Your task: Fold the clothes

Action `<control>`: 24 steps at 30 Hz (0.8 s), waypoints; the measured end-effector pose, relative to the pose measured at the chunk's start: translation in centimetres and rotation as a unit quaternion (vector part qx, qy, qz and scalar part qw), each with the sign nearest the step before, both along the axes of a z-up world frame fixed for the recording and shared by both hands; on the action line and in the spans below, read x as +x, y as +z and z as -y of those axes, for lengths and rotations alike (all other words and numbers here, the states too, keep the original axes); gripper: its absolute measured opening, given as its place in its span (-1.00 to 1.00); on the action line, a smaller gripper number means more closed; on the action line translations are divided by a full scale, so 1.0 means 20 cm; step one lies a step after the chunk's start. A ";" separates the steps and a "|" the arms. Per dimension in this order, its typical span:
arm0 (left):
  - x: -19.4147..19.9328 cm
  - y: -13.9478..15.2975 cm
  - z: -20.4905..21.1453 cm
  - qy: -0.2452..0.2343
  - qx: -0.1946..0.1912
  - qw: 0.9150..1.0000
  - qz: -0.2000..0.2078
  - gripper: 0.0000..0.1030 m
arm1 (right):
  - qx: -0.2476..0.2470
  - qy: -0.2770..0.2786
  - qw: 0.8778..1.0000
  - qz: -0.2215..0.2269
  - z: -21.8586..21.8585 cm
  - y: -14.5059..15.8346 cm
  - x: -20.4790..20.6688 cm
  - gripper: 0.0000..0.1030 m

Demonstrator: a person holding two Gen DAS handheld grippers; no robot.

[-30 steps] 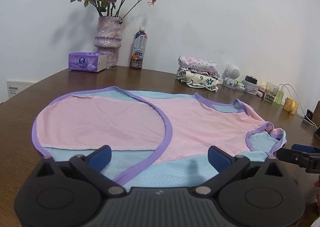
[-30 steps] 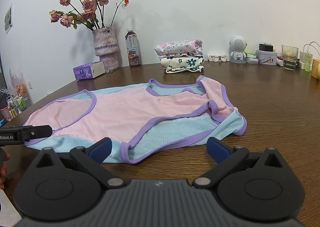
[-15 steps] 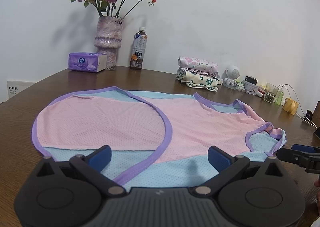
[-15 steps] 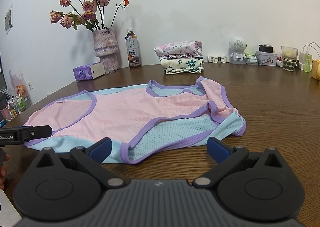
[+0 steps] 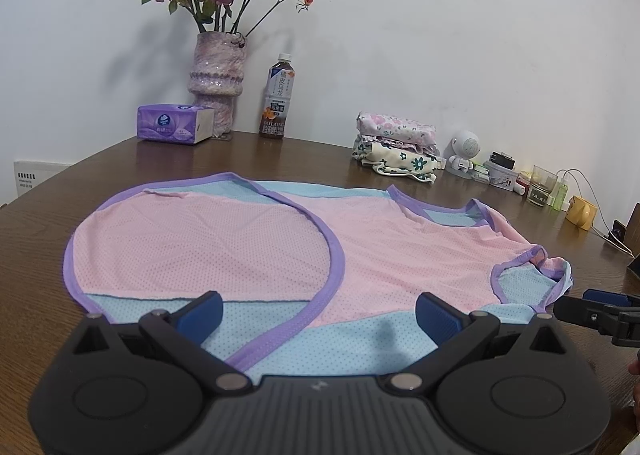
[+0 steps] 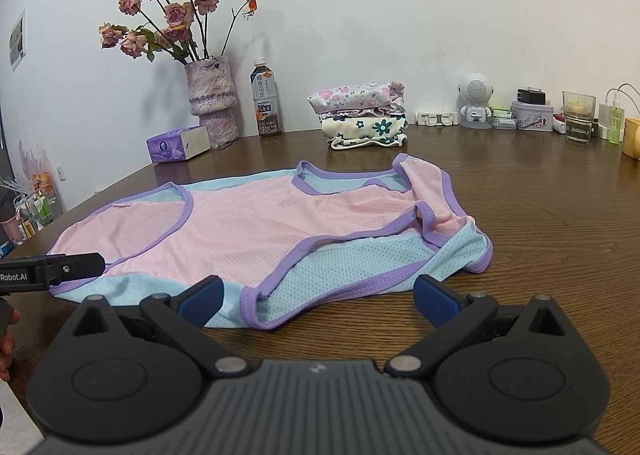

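On the brown wooden worktop [image 6: 540, 215] the pink-and-blue mesh vest with purple trim [image 6: 256, 227] lies flat, both grippers [image 5: 318, 313] [image 6: 316, 301] hovering fingers wide at its near hem: pinch each corner squarely, lift together.

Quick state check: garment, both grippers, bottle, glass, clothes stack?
pink and blue garment: spread flat on the table, not folded, right end rumpled
left gripper: open, holds nothing
right gripper: open, holds nothing
tea bottle: upright, capped
glass: upright, contents unclear
folded clothes stack: folded, piled by the wall
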State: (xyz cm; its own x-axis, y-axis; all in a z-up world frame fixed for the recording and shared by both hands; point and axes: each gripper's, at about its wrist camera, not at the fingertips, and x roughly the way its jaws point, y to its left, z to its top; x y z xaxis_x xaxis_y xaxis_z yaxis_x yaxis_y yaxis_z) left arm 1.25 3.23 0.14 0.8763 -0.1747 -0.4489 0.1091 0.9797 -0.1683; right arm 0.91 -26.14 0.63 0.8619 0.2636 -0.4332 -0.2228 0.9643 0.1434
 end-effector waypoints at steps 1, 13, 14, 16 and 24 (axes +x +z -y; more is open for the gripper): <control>0.00 0.00 0.00 0.000 0.000 1.000 0.000 1.00 | 0.000 0.000 1.000 0.000 0.00 0.00 0.00 0.99; 0.00 0.00 0.01 0.001 0.000 1.000 -0.003 1.00 | 0.003 0.002 1.000 -0.002 0.01 0.00 0.00 0.99; 0.00 0.00 0.01 0.001 0.000 1.000 -0.003 1.00 | 0.004 0.002 1.000 -0.002 0.01 0.00 0.00 0.99; 0.00 0.00 0.00 0.001 0.000 1.000 -0.003 1.00 | 0.004 0.002 1.000 -0.003 0.01 0.00 0.00 0.99; 0.00 0.00 0.01 0.001 0.000 1.000 -0.003 1.00 | 0.005 0.003 1.000 -0.003 0.01 0.00 0.00 0.99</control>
State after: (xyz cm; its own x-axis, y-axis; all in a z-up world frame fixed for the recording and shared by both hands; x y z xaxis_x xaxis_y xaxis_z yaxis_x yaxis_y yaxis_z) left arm 1.24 3.09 0.08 0.8741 -0.1729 -0.4540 0.1056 0.9798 -0.1698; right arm 0.95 -26.33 0.64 0.8580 0.2719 -0.4357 -0.2268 0.9618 0.1536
